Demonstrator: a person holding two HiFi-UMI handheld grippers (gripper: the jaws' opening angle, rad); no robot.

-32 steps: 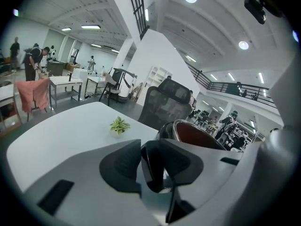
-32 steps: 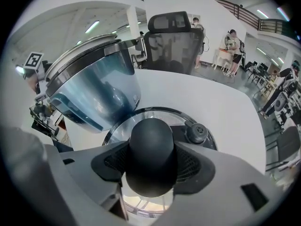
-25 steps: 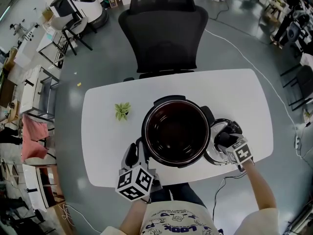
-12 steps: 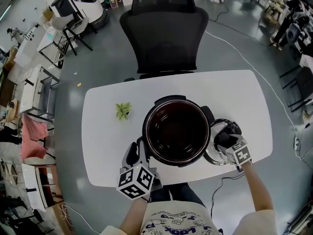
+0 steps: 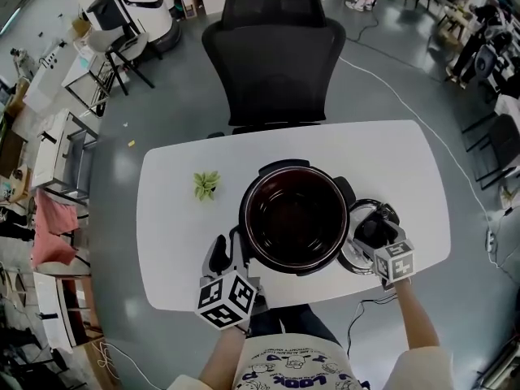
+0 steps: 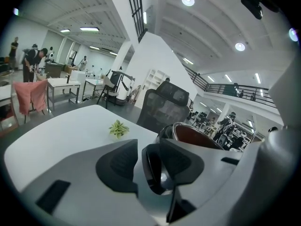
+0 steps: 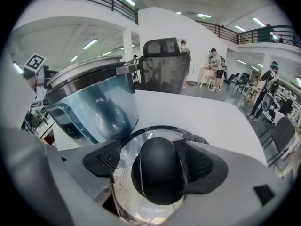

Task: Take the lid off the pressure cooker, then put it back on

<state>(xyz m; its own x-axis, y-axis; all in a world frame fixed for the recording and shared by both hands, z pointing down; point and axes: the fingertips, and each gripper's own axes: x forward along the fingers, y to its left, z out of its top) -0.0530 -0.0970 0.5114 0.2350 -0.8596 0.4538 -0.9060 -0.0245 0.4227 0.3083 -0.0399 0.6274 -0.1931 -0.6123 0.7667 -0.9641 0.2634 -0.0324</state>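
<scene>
The open pressure cooker (image 5: pixel 292 218) stands mid-table, its dark pot bare. Its steel lid (image 5: pixel 357 254) lies flat on the table to the cooker's right. My right gripper (image 5: pixel 372 230) straddles the lid's black knob (image 7: pixel 157 171). Its jaws have just been opening, and bare lid (image 7: pixel 126 147) shows between the left pad and the knob. My left gripper (image 5: pixel 227 252) is at the cooker's near-left side with the black side handle (image 6: pixel 153 171) between its jaws. They too have just been opening, with a thin gap beside the handle. The cooker's shiny wall (image 7: pixel 89 102) fills the left of the right gripper view.
A small green plant (image 5: pixel 205 184) sits on the white table (image 5: pixel 171 226) left of the cooker. A black office chair (image 5: pixel 272 47) stands behind the far edge. A cable (image 5: pixel 366 303) hangs off the near edge by my right arm.
The right gripper has tipped more steeply, and its marker cube has shifted slightly toward the near edge. The lid, the cooker and the left gripper keep their places.
</scene>
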